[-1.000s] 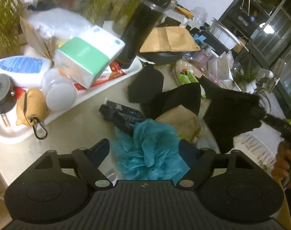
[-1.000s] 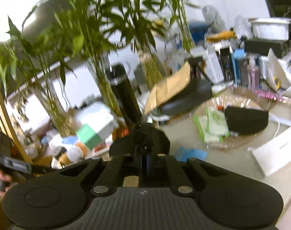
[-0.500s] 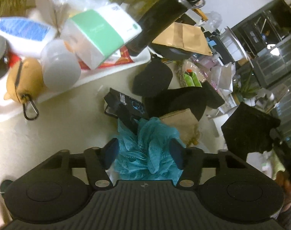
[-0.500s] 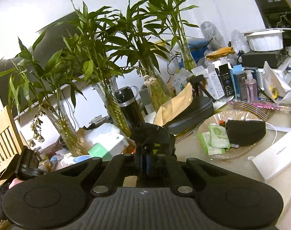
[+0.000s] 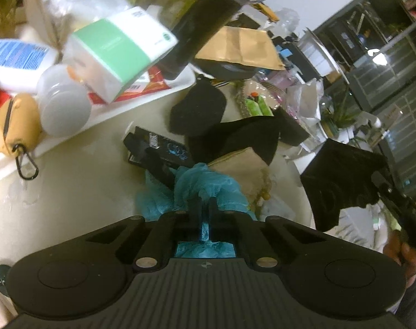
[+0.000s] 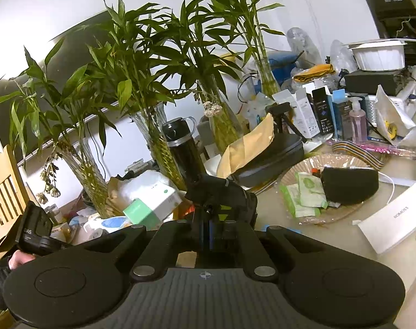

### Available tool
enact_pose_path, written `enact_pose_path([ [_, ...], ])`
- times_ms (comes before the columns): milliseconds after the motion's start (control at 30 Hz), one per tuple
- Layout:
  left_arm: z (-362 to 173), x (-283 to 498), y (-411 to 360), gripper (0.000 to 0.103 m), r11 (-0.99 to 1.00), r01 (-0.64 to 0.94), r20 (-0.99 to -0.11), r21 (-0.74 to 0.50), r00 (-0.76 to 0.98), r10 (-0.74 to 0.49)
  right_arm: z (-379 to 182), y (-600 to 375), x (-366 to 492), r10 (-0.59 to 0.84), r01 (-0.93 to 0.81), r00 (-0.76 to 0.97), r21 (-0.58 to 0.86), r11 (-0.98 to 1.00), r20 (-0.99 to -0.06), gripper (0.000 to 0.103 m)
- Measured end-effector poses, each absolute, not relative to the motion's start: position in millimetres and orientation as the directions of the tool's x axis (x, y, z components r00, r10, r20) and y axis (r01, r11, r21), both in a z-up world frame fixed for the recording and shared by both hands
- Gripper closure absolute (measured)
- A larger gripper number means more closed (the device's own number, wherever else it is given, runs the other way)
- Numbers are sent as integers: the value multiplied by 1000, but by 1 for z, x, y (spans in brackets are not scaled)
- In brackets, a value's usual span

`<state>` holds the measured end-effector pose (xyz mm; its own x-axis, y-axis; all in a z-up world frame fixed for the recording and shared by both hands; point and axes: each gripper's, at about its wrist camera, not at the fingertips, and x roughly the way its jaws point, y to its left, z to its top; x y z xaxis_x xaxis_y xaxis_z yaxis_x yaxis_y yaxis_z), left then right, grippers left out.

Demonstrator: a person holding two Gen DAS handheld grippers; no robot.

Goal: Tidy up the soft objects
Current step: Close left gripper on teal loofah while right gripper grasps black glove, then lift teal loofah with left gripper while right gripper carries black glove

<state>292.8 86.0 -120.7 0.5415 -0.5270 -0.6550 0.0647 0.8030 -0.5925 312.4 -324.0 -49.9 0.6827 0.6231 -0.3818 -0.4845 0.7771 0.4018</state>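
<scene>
We count one teal bath pouf, four black cloths, four bamboo vases.

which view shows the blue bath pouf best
The left wrist view: the blue mesh bath pouf lies on the table straight ahead, pinched in the left claw. The right wrist view shows none of it clearly.

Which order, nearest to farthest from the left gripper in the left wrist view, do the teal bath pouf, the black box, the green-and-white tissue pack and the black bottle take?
1. teal bath pouf: pinched in the left gripper.
2. black box: just beyond, slightly left, on the table.
3. green-and-white tissue pack: farther left, on the white tray.
4. black bottle: farthest, behind the pack.
</scene>
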Motion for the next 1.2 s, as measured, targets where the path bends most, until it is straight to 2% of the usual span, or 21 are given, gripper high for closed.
enact_pose_path([
  [267,-91,275,78,100,836,117,-629,-536,606,-488,-39,-332,312,594,-446,711,411,795,-376,97],
  [533,-28,244,65,101,878,155,-611,-454,663,-433,12,-333,279,593,-475,715,364,801,-372,97],
  [867,48,219,44,101,894,185,-540,-408,741,-400,74,-349,244,599,-471,734,397,788,-319,97],
  [1200,76,184,35,101,895,208,-505,-396,764,-401,111,-345,206,598,-496,726,343,798,-339,97],
])
